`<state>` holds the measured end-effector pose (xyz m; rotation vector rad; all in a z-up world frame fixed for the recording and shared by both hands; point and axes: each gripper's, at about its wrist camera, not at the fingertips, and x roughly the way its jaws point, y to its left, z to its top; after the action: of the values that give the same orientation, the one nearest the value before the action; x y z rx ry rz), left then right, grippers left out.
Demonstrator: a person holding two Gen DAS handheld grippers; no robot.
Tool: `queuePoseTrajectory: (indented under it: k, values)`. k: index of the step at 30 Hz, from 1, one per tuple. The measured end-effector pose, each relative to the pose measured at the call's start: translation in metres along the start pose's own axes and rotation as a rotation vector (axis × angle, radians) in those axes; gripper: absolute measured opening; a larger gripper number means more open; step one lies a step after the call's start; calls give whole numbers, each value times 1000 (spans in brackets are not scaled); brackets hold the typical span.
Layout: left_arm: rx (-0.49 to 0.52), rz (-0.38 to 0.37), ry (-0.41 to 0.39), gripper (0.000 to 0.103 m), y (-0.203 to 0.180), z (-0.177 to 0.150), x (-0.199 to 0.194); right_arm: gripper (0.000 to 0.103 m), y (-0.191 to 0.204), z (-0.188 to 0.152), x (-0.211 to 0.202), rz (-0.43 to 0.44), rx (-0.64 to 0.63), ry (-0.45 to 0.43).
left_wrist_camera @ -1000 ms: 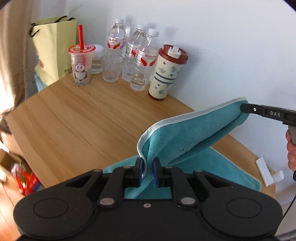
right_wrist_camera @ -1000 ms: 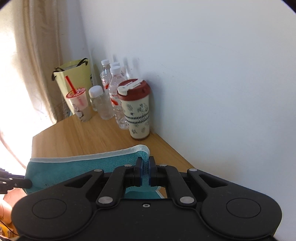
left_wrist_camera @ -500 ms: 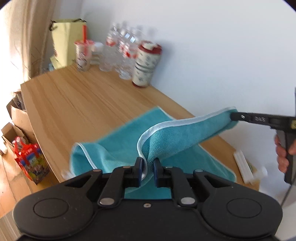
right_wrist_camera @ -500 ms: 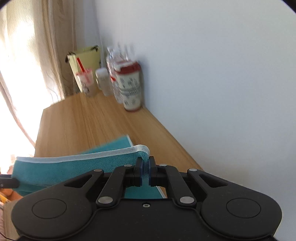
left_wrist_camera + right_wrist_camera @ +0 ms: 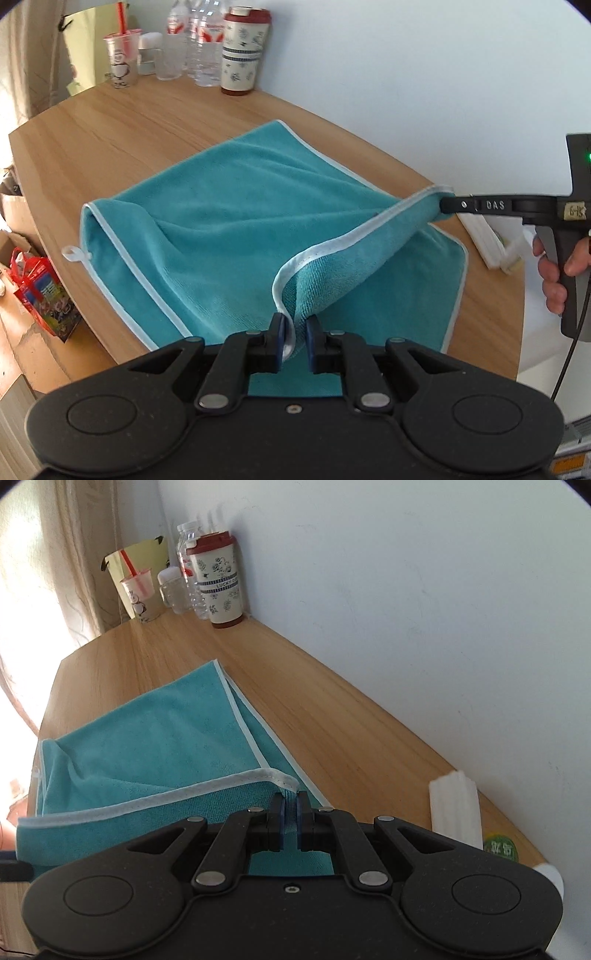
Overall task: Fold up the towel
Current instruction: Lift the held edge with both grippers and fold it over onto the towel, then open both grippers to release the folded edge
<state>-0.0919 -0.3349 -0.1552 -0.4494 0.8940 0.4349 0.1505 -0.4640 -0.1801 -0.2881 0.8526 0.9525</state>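
a teal towel point(image 5: 229, 221) lies spread across a wooden bench point(image 5: 122, 129), already doubled once, as two handheld grippers lift its near hem for a further fold; the left gripper point(image 5: 293, 338) is clamped on the white-trimmed edge at the near left corner, a tuck of cloth pinched between its blue pads, while the right gripper point(image 5: 448, 204), gripped by a person's hand point(image 5: 554, 273), bites the same hem at the right corner; in the right wrist view its jaws are closed narrowly on the trim, and the hem runs taut and raised between the two holds, apparently so the flap can be carried over the lying part without dragging or bunching; the rest of the towel rests flat toward the far side, a small hanging loop point(image 5: 75, 253) poking out at its left edge near the bench rim; a patterned tumbler point(image 5: 243, 51), water bottles point(image 5: 195, 40), a plastic cup with a red straw point(image 5: 122, 55) and a yellow bag point(image 5: 138, 563) are bunched at the far end against the wall, well clear of the folding
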Motion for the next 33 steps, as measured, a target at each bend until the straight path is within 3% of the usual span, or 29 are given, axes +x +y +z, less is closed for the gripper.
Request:
queuePoseTrajectory:
  k: [5, 12, 14, 15, 17, 20, 22, 23, 24, 25, 29, 33]
  values:
    - [15, -22, 15, 11, -11, -9, 5, 8, -3, -8, -9, -20, -10, -4]
    - [87, -26, 56, 12, -23, -29, 7, 11, -4, -34, -16, -61, 9, 94]
    - [95, -7, 55, 16, -20, -30, 5, 18, -7, -40, -19, -87, 40, 112]
    - [82, 5, 57, 16, -14, -29, 5, 28, -8, -42, -22, -90, 69, 110]
    - [35, 23, 69, 17, 1, -27, 7, 40, -10, -46, -29, -80, 158, 109]
    - [-60, 59, 100, 18, 24, -21, 14, 48, -3, -49, -31, 2, 240, 90]
    - [-126, 50, 110, 20, 37, -16, 19, 50, -1, -46, -26, 13, 293, 91]
    - [-138, 46, 107, 23, 39, -14, 21, 50, -2, -42, -21, 30, 349, 94]
    - [-139, 47, 93, 35, 39, -12, 21, 50, -5, -40, -18, 41, 391, 90]
    - [-129, 44, 69, 46, 36, -11, 20, 50, -8, -38, -16, 44, 423, 84]
    - [-55, -39, 48, 47, 16, -14, 21, 50, -24, -31, 3, 43, 598, 114]
    - [66, -32, 77, 47, -6, -24, 26, 50, -28, -27, 14, 2, 640, 116]
